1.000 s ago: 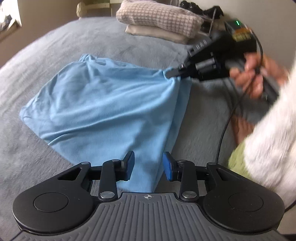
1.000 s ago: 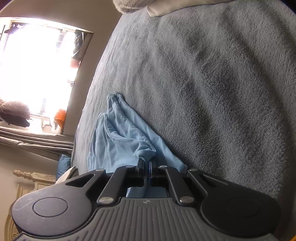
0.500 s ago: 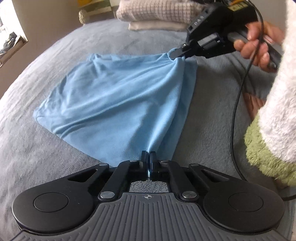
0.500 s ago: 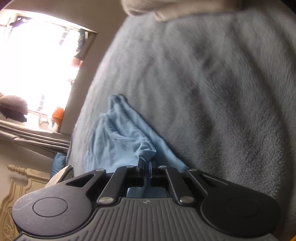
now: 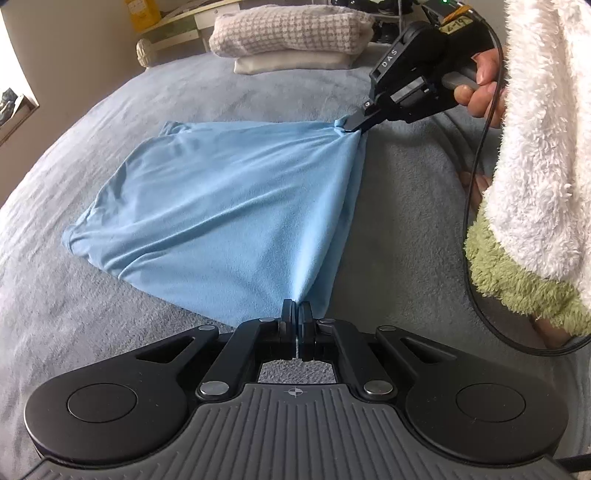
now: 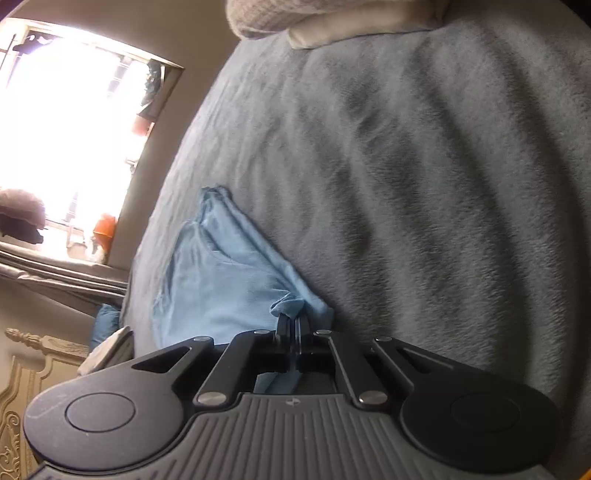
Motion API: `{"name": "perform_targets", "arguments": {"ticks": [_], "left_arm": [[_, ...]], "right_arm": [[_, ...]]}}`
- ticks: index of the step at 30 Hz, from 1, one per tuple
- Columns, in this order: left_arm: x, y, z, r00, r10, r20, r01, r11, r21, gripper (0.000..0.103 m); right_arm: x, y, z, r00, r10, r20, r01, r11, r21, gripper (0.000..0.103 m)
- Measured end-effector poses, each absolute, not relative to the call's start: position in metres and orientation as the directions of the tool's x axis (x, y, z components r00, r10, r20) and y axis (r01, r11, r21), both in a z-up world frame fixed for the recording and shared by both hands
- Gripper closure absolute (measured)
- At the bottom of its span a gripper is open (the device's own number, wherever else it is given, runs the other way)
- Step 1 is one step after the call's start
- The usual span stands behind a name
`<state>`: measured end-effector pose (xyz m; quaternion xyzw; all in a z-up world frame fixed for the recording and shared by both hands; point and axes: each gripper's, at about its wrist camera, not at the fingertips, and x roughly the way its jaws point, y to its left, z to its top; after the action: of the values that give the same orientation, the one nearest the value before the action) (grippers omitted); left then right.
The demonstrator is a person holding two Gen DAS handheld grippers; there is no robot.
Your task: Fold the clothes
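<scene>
A light blue garment (image 5: pixel 229 206) lies spread on a grey fleece blanket (image 5: pixel 399 236). My left gripper (image 5: pixel 296 309) is shut on its near corner. At the far right corner my right gripper (image 5: pixel 351 127) pinches a bunched bit of the cloth, a hand around its handle. The edge between the two corners is pulled taut and lifted off the blanket. In the right wrist view the right gripper (image 6: pixel 293 320) is shut on a fold of the blue garment (image 6: pixel 221 280), which trails off to the left.
Two folded items, a checked one (image 5: pixel 288 31) on a cream one (image 5: pixel 295 61), are stacked at the blanket's far end. A fluffy white and green sleeve (image 5: pixel 535 184) and a black cable (image 5: pixel 471 206) fill the right side. A bright window (image 6: pixel 74 129) is left of the bed.
My left gripper went from open over the cloth's near corner to shut on it. The garment now stretches taut between the two grippers; the right one kept its grip.
</scene>
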<state>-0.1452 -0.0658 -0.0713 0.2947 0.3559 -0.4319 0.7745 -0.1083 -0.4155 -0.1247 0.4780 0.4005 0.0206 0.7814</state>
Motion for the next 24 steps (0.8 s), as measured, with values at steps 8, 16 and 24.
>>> {"name": "perform_targets", "arguments": {"ticks": [8,16,24], "left_arm": [[-0.143,-0.067,-0.076,0.371,-0.46,-0.807,0.874,0.466,0.136,0.103],[-0.146,-0.067,-0.077,0.38,-0.459,-0.803,0.874,0.463,0.149,0.103],[-0.144,-0.069,-0.081,0.378,-0.451,-0.809,0.874,0.462,0.151,0.103]], "right_arm": [[-0.111,-0.424,-0.115,0.672,0.466,-0.576,0.36,0.474,0.803,0.09],[-0.112,-0.416,-0.101,0.625,0.436,-0.648,0.353,0.582,0.732,0.072],[-0.115,-0.417,-0.067,0.693,0.229,-0.684,0.343,0.73,0.591,0.075]]}}
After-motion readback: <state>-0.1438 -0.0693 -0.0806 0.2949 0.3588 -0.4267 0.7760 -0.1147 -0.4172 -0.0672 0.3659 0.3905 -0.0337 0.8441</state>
